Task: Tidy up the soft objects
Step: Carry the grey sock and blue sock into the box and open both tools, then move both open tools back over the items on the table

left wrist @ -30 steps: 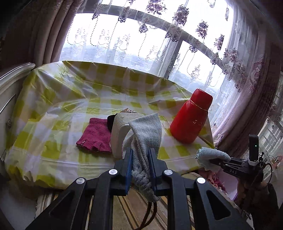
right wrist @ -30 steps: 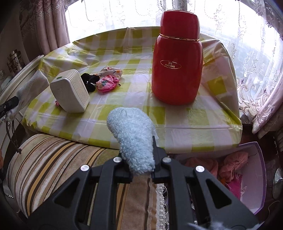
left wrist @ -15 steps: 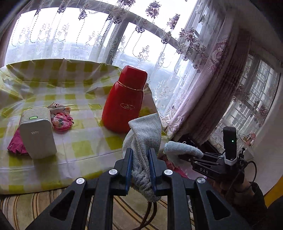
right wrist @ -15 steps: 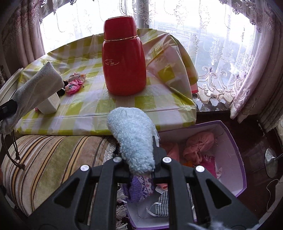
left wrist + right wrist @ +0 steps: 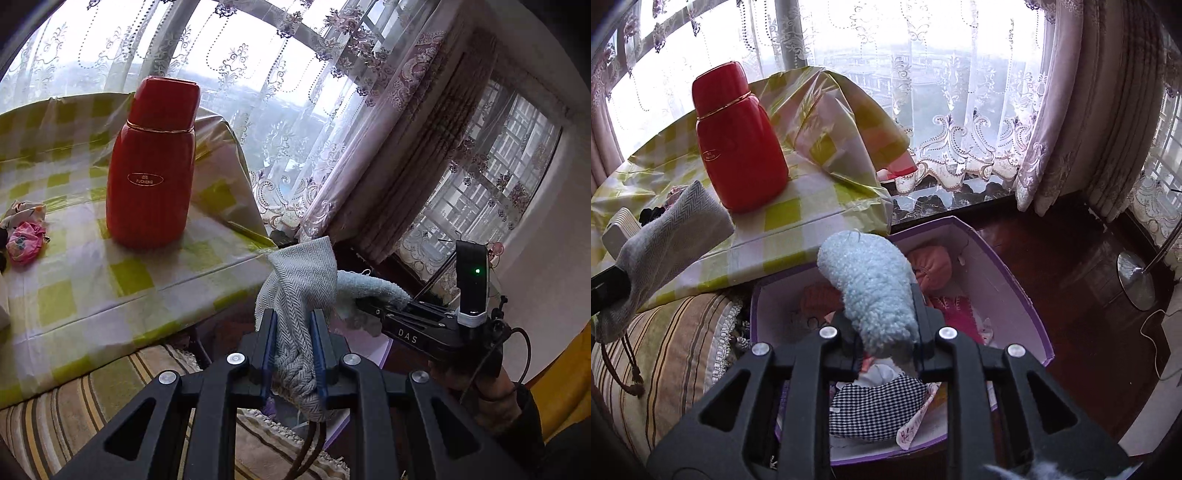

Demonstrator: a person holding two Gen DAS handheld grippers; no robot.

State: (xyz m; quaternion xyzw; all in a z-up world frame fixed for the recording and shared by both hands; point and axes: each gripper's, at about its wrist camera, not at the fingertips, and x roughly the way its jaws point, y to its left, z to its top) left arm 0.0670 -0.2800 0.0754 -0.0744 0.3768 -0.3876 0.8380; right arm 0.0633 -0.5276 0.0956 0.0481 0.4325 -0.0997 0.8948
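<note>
Below my right tongs [image 5: 882, 332], clamped on the blue sock [image 5: 871, 291]: the purple box [image 5: 1015, 280]. Left tongs [image 5: 291, 343] grip the grey pouch [image 5: 299, 284], short of the box; released here, I judge it lands outside.

Daylight floods through the white lace curtains [image 5: 923, 74], blown out in the right wrist view; interiors below sit dim, fisheye edges curve into dark vignette

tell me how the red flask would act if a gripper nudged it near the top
The red flask stands upright and tall on a crinkled plastic cloth, so it would probably tip rather than slide. Its glossy, rounded body looks rigid and likely slippery between fingers.
</note>
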